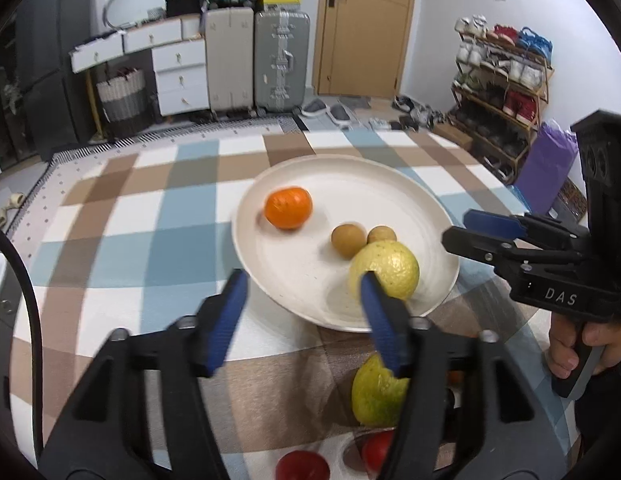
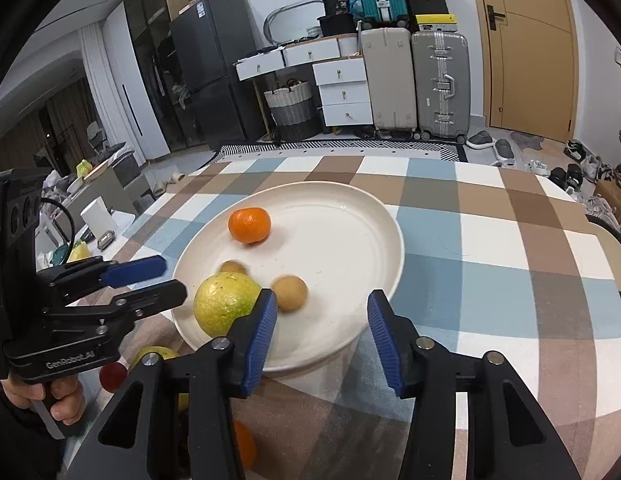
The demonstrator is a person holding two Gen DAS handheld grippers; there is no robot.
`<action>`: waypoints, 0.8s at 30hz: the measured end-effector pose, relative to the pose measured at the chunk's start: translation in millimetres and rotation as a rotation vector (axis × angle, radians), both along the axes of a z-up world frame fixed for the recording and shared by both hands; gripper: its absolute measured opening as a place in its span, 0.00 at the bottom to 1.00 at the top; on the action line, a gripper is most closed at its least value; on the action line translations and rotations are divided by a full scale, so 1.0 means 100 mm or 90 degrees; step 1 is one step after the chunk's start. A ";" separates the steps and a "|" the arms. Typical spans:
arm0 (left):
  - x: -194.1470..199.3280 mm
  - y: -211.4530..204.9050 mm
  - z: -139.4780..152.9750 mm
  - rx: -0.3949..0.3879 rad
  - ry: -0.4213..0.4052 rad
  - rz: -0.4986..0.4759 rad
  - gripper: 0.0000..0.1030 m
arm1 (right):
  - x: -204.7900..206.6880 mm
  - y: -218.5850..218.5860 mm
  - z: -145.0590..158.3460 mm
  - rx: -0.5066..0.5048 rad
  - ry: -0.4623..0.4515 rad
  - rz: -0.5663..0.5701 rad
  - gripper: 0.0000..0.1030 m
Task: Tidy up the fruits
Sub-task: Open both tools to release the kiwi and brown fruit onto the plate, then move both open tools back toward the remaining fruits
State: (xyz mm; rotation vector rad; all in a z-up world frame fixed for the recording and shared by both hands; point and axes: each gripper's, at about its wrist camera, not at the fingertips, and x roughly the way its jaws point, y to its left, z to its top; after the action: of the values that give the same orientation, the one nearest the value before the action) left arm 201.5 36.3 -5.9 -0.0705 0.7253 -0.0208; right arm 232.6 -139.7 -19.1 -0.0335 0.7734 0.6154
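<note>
A white plate on the checked tablecloth holds an orange mandarin, two small brown fruits and a yellow-green citrus. My left gripper hovers open over the plate's near rim with nothing between its pads. My right gripper is open over the plate's other side, its left pad beside the citrus and one brown fruit, gripping nothing.
Off the plate, near me, lie another yellow-green fruit, red fruits and an orange one. A hand holds the right gripper's handle. Suitcases, drawers and a shoe rack stand beyond the table.
</note>
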 end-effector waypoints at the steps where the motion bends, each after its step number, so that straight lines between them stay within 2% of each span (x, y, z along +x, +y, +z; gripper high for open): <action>1: -0.04 0.00 0.03 0.003 -0.006 0.004 0.70 | -0.01 -0.03 0.02 0.002 -0.002 -0.005 0.52; 3: -0.14 0.03 0.09 0.004 -0.021 0.013 0.79 | -0.04 -0.06 0.04 0.002 -0.005 -0.012 0.59; 5: -0.23 0.04 0.14 0.005 -0.028 0.013 0.80 | -0.08 -0.11 0.08 0.009 -0.015 -0.020 0.77; 7: -0.31 0.05 0.16 0.010 -0.032 0.016 0.82 | -0.13 -0.14 0.12 0.013 -0.024 -0.025 0.84; 9: -0.39 0.05 0.17 0.013 -0.035 0.023 0.86 | -0.17 -0.17 0.13 0.013 -0.023 -0.027 0.87; 11: -0.48 0.05 0.18 0.017 -0.043 0.028 0.97 | -0.22 -0.18 0.13 0.009 -0.018 -0.027 0.95; 13: -0.58 0.04 0.20 0.021 -0.062 0.031 0.99 | -0.27 -0.19 0.13 0.000 -0.024 -0.028 1.00; 24: -0.88 0.02 0.11 0.015 -0.045 0.029 0.99 | -0.56 -0.20 0.07 -0.023 -0.024 0.010 1.00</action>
State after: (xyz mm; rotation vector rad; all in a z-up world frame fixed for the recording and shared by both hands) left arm 113.4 38.1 5.0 -0.0627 0.6525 0.0282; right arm 177.0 -160.1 -12.4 -0.0839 0.7486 0.6143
